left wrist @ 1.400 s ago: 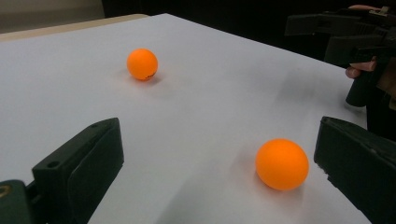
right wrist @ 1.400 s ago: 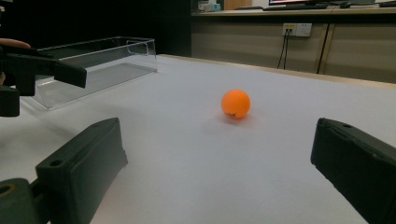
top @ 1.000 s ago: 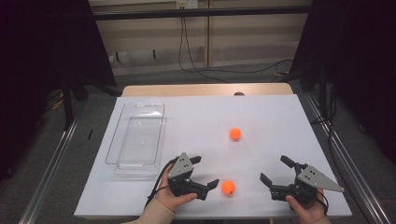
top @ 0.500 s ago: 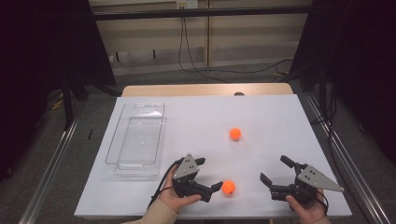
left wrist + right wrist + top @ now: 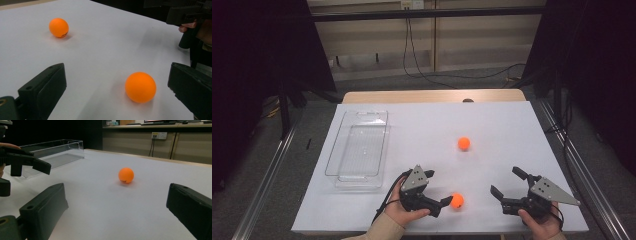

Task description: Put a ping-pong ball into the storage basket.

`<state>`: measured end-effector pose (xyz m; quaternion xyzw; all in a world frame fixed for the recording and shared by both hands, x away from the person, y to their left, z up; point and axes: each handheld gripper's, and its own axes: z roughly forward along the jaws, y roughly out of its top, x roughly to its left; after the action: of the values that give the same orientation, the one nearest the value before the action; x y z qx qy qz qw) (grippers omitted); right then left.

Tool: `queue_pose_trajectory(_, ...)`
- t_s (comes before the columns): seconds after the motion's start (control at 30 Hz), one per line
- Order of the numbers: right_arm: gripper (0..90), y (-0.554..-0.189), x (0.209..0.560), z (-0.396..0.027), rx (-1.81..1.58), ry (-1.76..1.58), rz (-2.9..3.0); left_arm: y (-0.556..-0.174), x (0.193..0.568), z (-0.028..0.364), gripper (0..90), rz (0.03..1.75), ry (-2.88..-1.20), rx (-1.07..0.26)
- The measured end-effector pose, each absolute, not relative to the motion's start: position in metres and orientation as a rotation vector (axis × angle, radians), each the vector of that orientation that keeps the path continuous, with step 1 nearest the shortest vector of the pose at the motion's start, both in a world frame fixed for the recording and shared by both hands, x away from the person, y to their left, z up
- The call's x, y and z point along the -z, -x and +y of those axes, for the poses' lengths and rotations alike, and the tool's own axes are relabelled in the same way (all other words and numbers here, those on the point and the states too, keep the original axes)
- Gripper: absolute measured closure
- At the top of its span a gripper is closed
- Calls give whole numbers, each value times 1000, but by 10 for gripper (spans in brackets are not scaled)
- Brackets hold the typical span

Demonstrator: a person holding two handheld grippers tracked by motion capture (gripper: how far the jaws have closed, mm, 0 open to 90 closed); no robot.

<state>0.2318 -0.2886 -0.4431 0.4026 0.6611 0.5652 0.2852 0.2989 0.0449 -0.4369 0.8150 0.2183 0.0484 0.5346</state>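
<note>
The left gripper [image 5: 443, 194] sits low at the near edge of the white table [image 5: 422, 135], jaws spread wide around the near orange ball [image 5: 456, 200], which rests on the table between them, closer to one jaw and touching neither. The right gripper [image 5: 508, 191], well apart, is also wide open and holds nothing. A second orange ball [image 5: 464, 143] lies farther back, and a clear plastic tray [image 5: 358, 150] stands at the left.
</note>
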Motion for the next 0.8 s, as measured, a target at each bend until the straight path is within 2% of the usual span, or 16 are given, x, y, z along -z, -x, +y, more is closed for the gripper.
queue_pose_trajectory(0.8, 20, -232, 443, -289, -1513, -1082, 1770, -299, 440, 28, 26, 476, -2012, -75)
